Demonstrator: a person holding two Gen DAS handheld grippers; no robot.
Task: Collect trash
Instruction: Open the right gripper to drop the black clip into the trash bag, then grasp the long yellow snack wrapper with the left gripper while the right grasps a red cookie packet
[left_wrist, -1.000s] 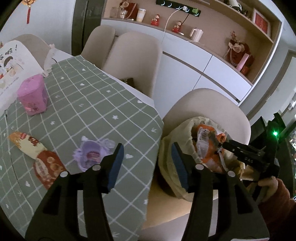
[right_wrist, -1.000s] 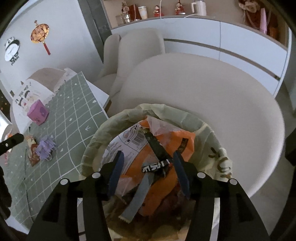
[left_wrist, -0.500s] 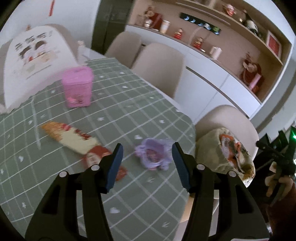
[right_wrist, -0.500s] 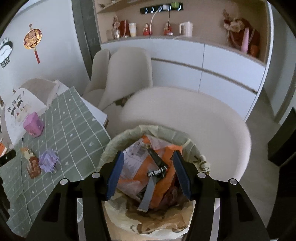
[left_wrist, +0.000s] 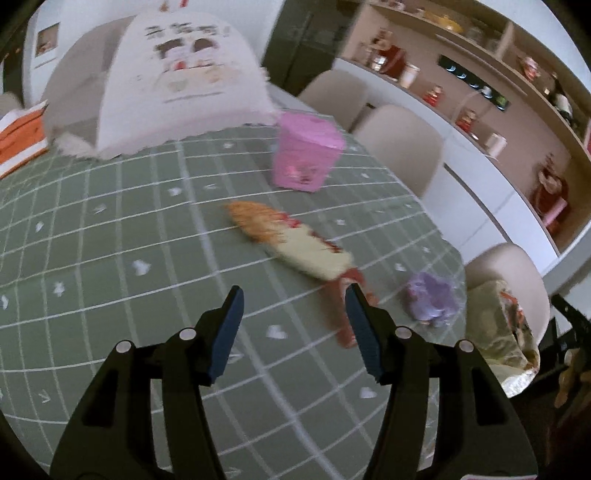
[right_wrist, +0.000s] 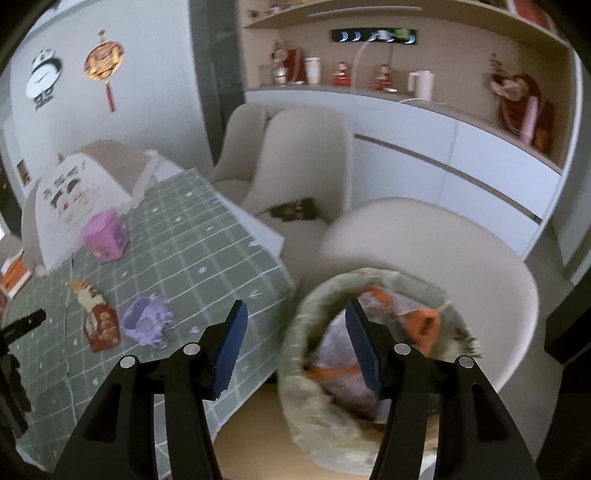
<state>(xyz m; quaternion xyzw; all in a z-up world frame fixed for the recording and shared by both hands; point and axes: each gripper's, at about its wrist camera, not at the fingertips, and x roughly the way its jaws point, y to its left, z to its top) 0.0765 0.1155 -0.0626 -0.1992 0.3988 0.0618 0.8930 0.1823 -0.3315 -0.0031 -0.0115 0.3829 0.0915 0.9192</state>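
Note:
My left gripper (left_wrist: 293, 330) hangs open over the green checked tablecloth (left_wrist: 147, 236), nothing between its fingers. Just beyond its tips lies a long red and cream snack wrapper (left_wrist: 295, 247), its red end by the right finger. A crumpled purple wrapper (left_wrist: 430, 299) rests near the table's right edge. The bin with a beige liner (left_wrist: 498, 325) stands on a chair past that edge. My right gripper (right_wrist: 293, 341) is open and empty above the bin (right_wrist: 317, 369), which holds orange and white wrappers (right_wrist: 421, 321). The snack wrapper (right_wrist: 98, 314) and purple wrapper (right_wrist: 146, 321) show at the left.
A pink box (left_wrist: 304, 158) and a white printed bag (left_wrist: 177, 81) stand at the table's far side, an orange-striped packet (left_wrist: 18, 136) at far left. Beige chairs (right_wrist: 306, 162) line the table's edge. A white sideboard (right_wrist: 443, 147) with ornaments runs behind.
My left gripper swung from the bin out over the table, toward the snack wrapper. My right gripper rose and drew back from the bin, which now sits lower and to the right.

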